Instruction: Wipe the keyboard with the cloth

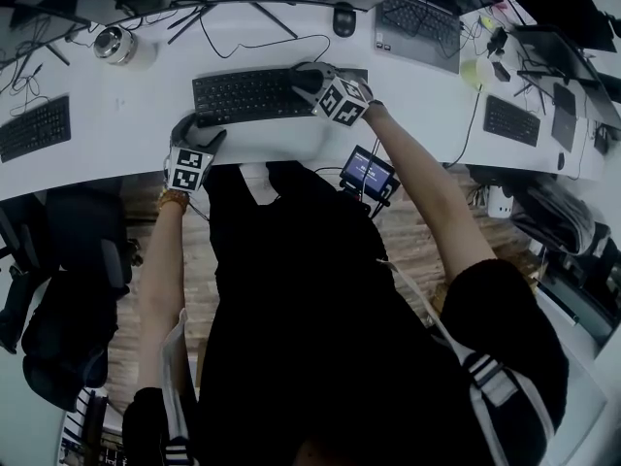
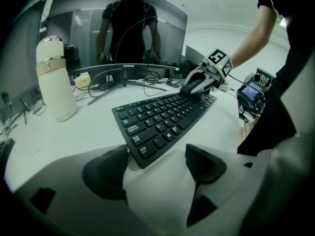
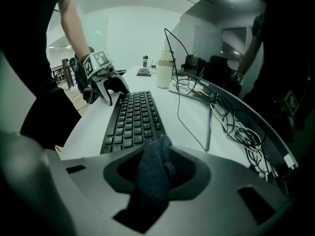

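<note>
Dark cloth [image 3: 151, 178] pinched between right gripper [image 3: 157, 168] fingers [image 3: 194, 173] at one keyboard [image 3: 133, 117] end; left gripper [image 2: 155, 167] fingers [image 2: 204, 163] wide around opposite corner.

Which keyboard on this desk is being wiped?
On the long white desk, look straight before the person. The black keyboard there lies between the left claw and the right claw, which holds a dark cloth; other keyboards sit aside.
</note>
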Available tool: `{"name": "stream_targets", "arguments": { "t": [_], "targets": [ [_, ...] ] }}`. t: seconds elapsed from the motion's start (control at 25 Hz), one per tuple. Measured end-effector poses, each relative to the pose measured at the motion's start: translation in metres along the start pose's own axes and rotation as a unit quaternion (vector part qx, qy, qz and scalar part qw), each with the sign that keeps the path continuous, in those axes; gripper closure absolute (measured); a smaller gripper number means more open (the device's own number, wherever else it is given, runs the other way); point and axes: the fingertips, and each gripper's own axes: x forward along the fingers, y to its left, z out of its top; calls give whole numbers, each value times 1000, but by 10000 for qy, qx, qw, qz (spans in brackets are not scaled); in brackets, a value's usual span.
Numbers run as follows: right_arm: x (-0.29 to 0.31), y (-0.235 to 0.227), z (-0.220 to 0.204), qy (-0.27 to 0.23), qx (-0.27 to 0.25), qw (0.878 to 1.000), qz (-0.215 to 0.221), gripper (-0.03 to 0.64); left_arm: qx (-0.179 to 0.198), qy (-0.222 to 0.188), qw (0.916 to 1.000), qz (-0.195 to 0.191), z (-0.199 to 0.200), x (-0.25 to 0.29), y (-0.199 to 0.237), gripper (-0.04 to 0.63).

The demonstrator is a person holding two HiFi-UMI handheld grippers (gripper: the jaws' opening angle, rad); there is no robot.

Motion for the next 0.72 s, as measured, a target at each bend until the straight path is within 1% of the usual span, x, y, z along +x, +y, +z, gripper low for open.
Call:
{"name": "stream_targets", "arguments": {
  "t": [0.24, 0.4, 0.72],
  "targets": [
    [-1, -1, 1, -70, 36, 10000, 36, 500, -9, -19, 10000, 7, 1, 1, 0, 235],
    [1, 2, 5, -159, -94, 9998, 49, 499, -23, -21, 10000, 21, 1, 1, -1, 235],
    [23, 13, 35, -358, -350, 9981, 349, 499, -48, -3, 10000, 15, 2, 1, -1, 235]
  ]
}}
